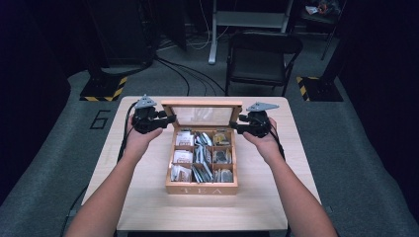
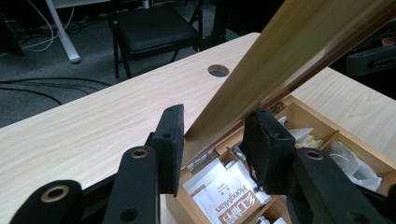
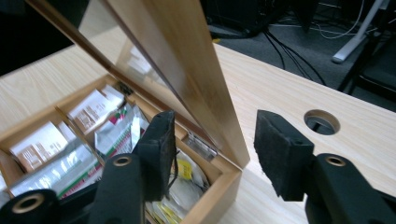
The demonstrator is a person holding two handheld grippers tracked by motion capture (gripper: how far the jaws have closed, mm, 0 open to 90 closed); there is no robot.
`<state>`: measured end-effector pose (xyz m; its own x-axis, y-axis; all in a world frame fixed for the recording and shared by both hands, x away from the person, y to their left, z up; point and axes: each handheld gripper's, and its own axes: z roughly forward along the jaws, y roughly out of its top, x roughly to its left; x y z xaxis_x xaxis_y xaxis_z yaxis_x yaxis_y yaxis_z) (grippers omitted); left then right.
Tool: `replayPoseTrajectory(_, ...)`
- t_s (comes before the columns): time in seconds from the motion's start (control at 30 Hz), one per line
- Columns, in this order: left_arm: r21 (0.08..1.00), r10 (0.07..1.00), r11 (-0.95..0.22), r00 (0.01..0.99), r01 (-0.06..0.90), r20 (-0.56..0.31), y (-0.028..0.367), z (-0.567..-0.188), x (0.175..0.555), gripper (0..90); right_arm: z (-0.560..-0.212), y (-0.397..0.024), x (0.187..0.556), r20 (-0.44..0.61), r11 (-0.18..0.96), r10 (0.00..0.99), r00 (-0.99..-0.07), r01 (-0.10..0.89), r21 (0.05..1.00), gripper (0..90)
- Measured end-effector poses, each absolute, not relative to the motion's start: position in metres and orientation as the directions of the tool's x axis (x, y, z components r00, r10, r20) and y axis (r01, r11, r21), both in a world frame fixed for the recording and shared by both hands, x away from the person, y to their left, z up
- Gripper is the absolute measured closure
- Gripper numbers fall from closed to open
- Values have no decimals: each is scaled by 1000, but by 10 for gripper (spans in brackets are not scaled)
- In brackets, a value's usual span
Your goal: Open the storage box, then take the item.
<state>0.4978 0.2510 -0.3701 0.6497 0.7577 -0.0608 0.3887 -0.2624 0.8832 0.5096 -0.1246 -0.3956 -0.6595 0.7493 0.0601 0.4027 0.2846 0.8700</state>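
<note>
A wooden tea box [image 1: 201,188] marked "TEA" stands mid-table, its compartments full of tea bags [image 1: 202,158]. Its glass-paned lid [image 1: 202,116] is raised nearly upright at the back. My left gripper [image 1: 170,120] is at the lid's left end and my right gripper [image 1: 233,127] at its right end. In the left gripper view the lid [image 2: 289,51] runs between the open jaws of the left gripper [image 2: 217,142]. In the right gripper view the lid's side edge [image 3: 196,70] stands between the spread jaws of the right gripper [image 3: 219,149], with gaps on both sides.
The light wooden table [image 1: 148,197] has a round cable hole [image 3: 321,122] behind the box. A black folding chair [image 1: 262,54] stands beyond the far edge. Cables and stand bases with hazard tape [image 1: 104,90] lie on the grey floor.
</note>
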Motion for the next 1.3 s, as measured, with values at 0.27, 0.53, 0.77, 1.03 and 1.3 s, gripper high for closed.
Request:
replayPoseTrajectory(0.27, 884, 760, -259, 646, 389, -61, 250, -368, 503, 597, -393, -120, 515, 17, 306, 751, -660, 371, 877, 552)
replayPoseTrajectory(0.53, 885, 761, -256, 646, 389, -64, 250, -368, 504, 597, -392, -113, 519, -4, 319, 738, -675, 344, 883, 581)
replayPoseTrajectory(0.77, 888, 766, -228, 636, 400, -89, 251, -369, 506, 593, -390, -113, 521, -24, 346, 730, -683, 339, 875, 597)
replayPoseTrajectory(1.03, 874, 774, -226, 624, 429, -106, 257, -371, 506, 568, -388, -114, 524, -8, 341, 731, -683, 355, 870, 601)
replayPoseTrajectory(1.3, 868, 784, -209, 608, 450, -127, 267, -373, 499, 558, -386, -115, 530, 25, 327, 733, -680, 384, 863, 600)
